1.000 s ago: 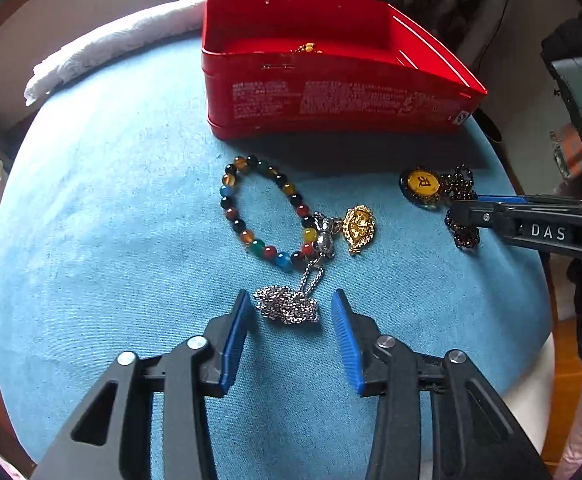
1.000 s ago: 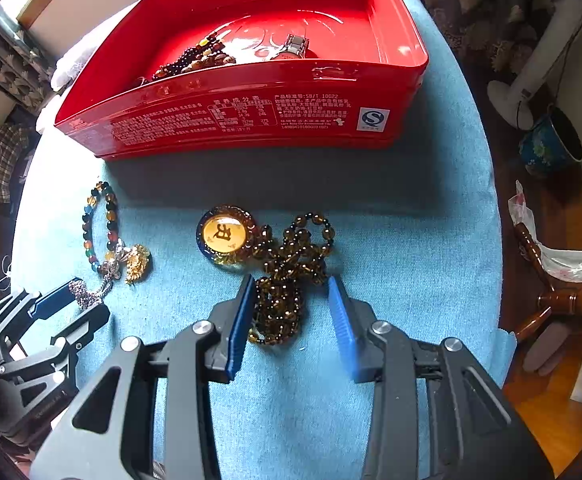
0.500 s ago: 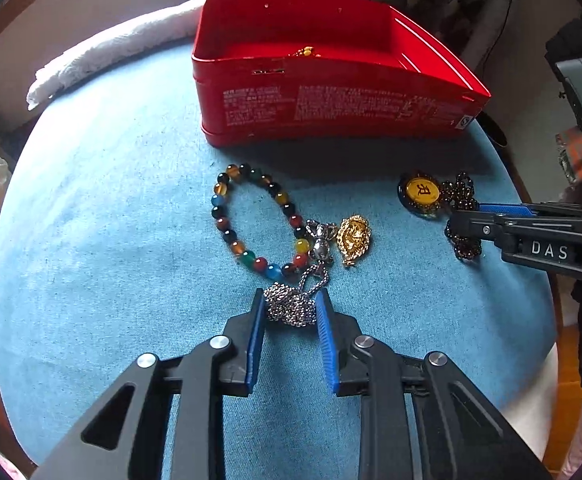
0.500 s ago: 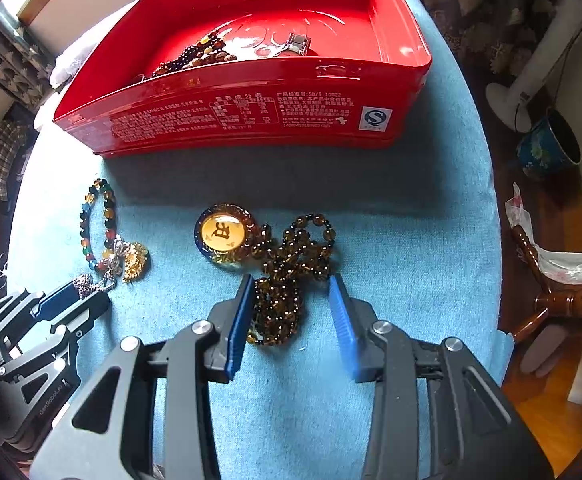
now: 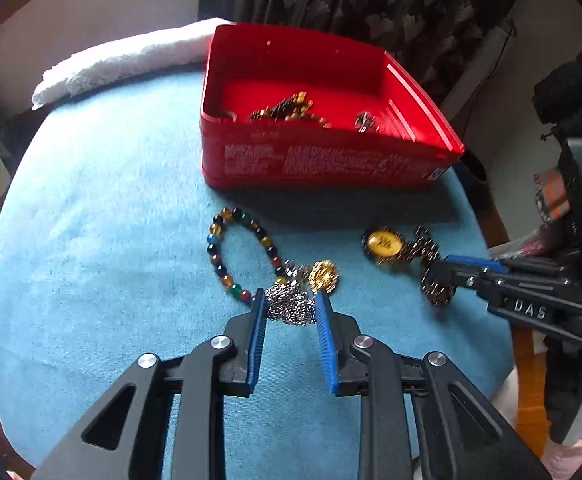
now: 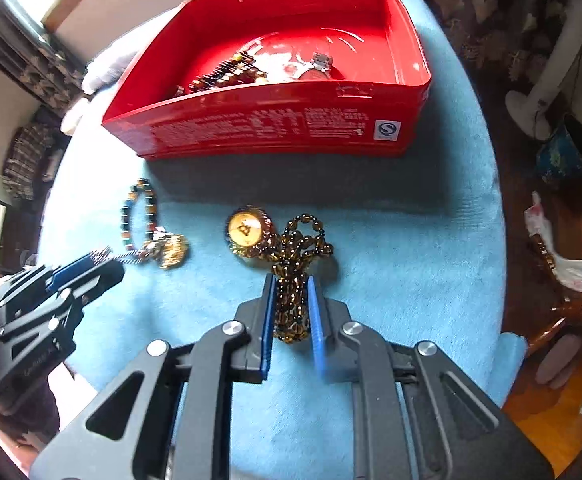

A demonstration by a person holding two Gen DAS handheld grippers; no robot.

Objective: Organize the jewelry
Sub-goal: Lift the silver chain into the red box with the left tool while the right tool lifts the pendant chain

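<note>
My left gripper (image 5: pixel 290 300) is shut on a bunched silver chain (image 5: pixel 289 307) with a gold pendant (image 5: pixel 323 276), lifted slightly off the blue cloth (image 5: pixel 111 260). A multicoloured bead bracelet (image 5: pixel 243 254) lies just beyond it. My right gripper (image 6: pixel 290 286) is shut on a brown bead necklace (image 6: pixel 291 304) whose yellow round pendant (image 6: pixel 246 227) rests on the cloth. The red tin (image 6: pixel 291 128) stands behind, with a dark bead string (image 6: pixel 227 72) and a metal piece (image 6: pixel 321 60) inside. The tin also shows in the left wrist view (image 5: pixel 323 160).
A white towel (image 5: pixel 119 60) lies at the table's back left edge. A fan base (image 6: pixel 531 108) and a blue pot (image 6: pixel 567 156) stand on the floor to the right. A wooden chair part (image 6: pixel 571 312) is near the table's right edge.
Both grippers have closed: the left on the silver chain, the right on the brown bead necklace. Both have risen and tilted, so the tin's inside shows more.
</note>
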